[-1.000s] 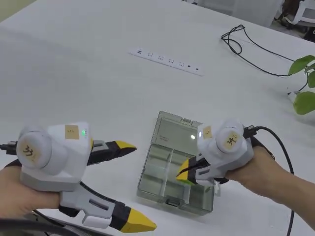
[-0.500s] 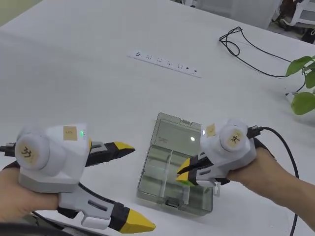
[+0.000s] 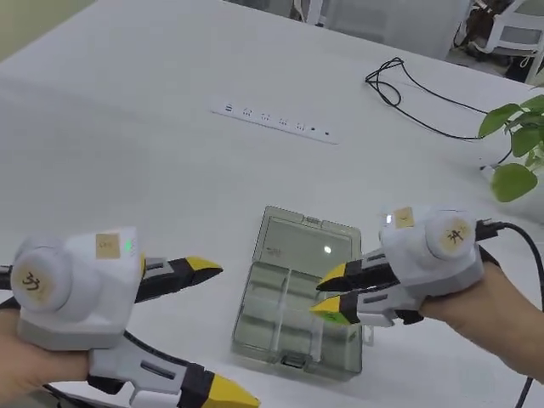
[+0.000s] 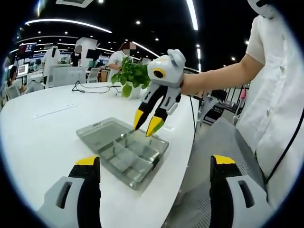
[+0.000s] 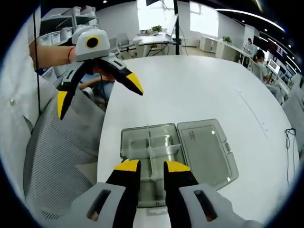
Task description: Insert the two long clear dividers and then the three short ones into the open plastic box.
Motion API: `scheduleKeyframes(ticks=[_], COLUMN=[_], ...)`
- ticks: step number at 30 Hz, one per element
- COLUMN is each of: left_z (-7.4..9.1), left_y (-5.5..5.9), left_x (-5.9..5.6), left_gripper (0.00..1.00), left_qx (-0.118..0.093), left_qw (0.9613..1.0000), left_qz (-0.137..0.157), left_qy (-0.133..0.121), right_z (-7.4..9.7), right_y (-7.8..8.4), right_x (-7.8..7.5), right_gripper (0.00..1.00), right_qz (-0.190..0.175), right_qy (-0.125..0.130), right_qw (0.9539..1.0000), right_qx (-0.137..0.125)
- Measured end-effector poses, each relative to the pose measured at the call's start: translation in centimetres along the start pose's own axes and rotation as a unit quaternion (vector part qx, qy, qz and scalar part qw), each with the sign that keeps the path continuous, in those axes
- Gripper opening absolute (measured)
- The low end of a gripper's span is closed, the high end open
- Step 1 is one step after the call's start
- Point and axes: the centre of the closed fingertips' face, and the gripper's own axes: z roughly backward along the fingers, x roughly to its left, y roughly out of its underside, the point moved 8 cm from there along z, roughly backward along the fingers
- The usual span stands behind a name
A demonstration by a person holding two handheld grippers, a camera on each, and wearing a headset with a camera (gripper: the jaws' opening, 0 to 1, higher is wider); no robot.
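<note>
Clear plastic box (image 3: 285, 355) is sitting open on the white desk (image 3: 127, 144) right in front of me, lid (image 3: 306, 242) folded flat on the far side and the tray on the near side. Some clear dividers (image 5: 150, 151) already stand in the tray. In the right gripper view I can see 1 long one running down the middle with a shorter piece crossing it, but honestly they're see-through enough that I can't count them properly.

My right gripper (image 3: 330, 293) hangs over the right part of the tray, yellow tips pointing down and to the left toward the compartments. Its jaws are just a little apart, and I can't make out anything between them. I also can't tell if the tips are touching a divider or just sitting above it.

My left gripper (image 3: 217, 331) is off to the left of the box, not touching it, low over the near edge of the desk. Its jaws are spread wide with nothing in them.

Further back on the desk there's a white power strip (image 3: 274, 123), well away from the box, and a green plant (image 3: 512, 181) over at the right edge.
</note>
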Motion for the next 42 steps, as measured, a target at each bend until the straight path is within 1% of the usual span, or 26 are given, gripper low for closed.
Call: scheduleKeyframes(ticks=[5,11,16,20,25,29,32,36,38,41,42], left_z=[0.1,0.2,0.3,0.3,0.3,0.3,0.2,0.3,0.3,0.3,0.3], left_y=[0.1,0.1,0.1,0.0,0.0,0.0,0.0,0.1,0.1,0.1,0.1], left_x=[0.0,-0.2,-0.3,-0.3,-0.3,-0.2,-0.1,-0.1,0.0,0.0,0.0], left_gripper=[0.98,0.98,0.98,0.98,0.98,0.98,0.98,0.97,0.97,0.97,0.97], left_qx=[0.002,0.002,0.003,0.001,0.003,0.002,0.003,0.002,0.003,0.003,0.003], left_qw=[1.0000,1.0000,1.0000,1.0000,1.0000,1.0000,1.0000,0.9999,0.9999,0.9999,0.9999], left_qz=[0.001,0.001,0.001,0.003,0.003,0.003,0.003,0.005,0.005,0.006,0.006], left_qy=[-0.003,-0.006,-0.007,-0.007,-0.008,-0.008,-0.009,-0.010,-0.010,-0.011,-0.011], right_z=[2.0,4.1,5.9,7.0,8.1,8.8,9.3,9.7,9.9,10.1,10.2], right_y=[0.6,1.7,3.0,4.6,6.7,7.9,9.1,10.4,11.1,12.6,12.9], right_x=[0.2,0.5,0.6,0.6,0.6,0.5,0.4,0.2,0.2,0.0,-0.1], right_gripper=[0.26,0.30,0.33,0.38,0.40,0.43,0.45,0.47,0.49,0.50,0.50], right_qz=[-0.015,-0.026,-0.036,-0.041,-0.044,-0.049,-0.052,-0.056,-0.054,-0.049,-0.049], right_qy=[0.013,0.027,0.034,0.040,0.044,0.045,0.046,0.046,0.046,0.045,0.045], right_qw=[0.9997,0.9991,0.9986,0.9983,0.9979,0.9975,0.9968,0.9961,0.9955,0.9939,0.9937], right_qx=[-0.016,-0.019,-0.019,-0.006,0.016,0.026,0.040,0.051,0.063,0.088,0.091])
